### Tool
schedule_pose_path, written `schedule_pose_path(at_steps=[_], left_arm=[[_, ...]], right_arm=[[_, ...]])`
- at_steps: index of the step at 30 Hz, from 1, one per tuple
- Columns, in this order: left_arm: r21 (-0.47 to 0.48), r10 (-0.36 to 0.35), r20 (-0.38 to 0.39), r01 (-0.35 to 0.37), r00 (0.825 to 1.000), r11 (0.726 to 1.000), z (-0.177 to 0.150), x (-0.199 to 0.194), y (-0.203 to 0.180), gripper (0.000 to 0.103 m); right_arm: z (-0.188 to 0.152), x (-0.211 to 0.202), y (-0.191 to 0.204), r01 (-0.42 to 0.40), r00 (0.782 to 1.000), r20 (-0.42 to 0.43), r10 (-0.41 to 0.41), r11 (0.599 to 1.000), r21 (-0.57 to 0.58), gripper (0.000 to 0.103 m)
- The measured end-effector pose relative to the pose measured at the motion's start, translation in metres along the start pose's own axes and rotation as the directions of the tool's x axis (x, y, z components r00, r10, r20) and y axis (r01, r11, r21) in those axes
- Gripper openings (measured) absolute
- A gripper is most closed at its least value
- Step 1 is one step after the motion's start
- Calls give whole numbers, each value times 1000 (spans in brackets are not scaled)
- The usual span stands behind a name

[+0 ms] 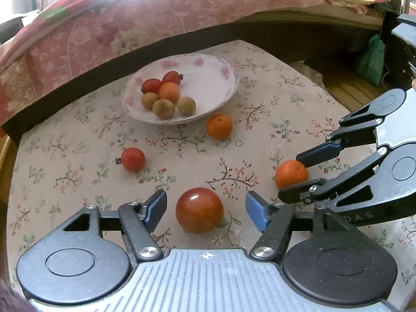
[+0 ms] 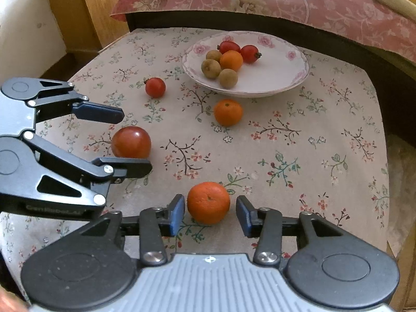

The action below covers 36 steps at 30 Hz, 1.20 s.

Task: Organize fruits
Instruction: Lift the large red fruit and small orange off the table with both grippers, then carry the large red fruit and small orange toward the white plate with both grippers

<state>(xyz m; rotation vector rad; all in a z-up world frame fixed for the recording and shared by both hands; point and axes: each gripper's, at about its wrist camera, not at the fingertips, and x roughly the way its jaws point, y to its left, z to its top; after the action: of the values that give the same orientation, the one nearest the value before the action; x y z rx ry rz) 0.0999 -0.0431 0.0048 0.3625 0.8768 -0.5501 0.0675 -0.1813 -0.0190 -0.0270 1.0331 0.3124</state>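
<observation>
the left gripper stands wide apart, its blue-padded fingers on either side of a big red tomato that sits on the worktop; neither finger touches it. the right gripper is also spread wide, framing an orange on the flowered cloth, with a small gap showing at each finger. in the left wrist view the right gripper comes in from the right edge, with that same orange between its tips. in the right wrist view the left gripper reaches in from the left, the big tomato between its fingers.

farther back on the worktop lies a second orange, just in front of a white plate with pink flowers on its rim. a small red tomato with a dark stem lies apart to the left of it in the left wrist view. the plate holds six fruits bunched together: two small red tomatoes, one small orange and three brown-green round fruits in front, all touching or nearly so. behind the worktop runs a bed with a pink flowered cover, its dark frame just beyond the plate.
</observation>
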Motion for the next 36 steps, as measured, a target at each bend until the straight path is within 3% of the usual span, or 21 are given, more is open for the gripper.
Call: schedule_pose_path(at_steps=[12, 30, 36], left_arm=[[-34, -7, -40, 6, 999, 999, 0, 11, 8, 74], [-25, -15, -57, 14, 998, 1000, -4, 17, 6, 75], [-18, -14, -63, 13, 998, 1000, -4, 19, 3, 71]], right_arm=[[3, 0, -6, -40, 999, 7, 40, 999, 17, 44], [2, 4, -6, -31, 999, -10, 31, 999, 15, 44], [1, 4, -5, -22, 1000, -10, 22, 1000, 8, 44]])
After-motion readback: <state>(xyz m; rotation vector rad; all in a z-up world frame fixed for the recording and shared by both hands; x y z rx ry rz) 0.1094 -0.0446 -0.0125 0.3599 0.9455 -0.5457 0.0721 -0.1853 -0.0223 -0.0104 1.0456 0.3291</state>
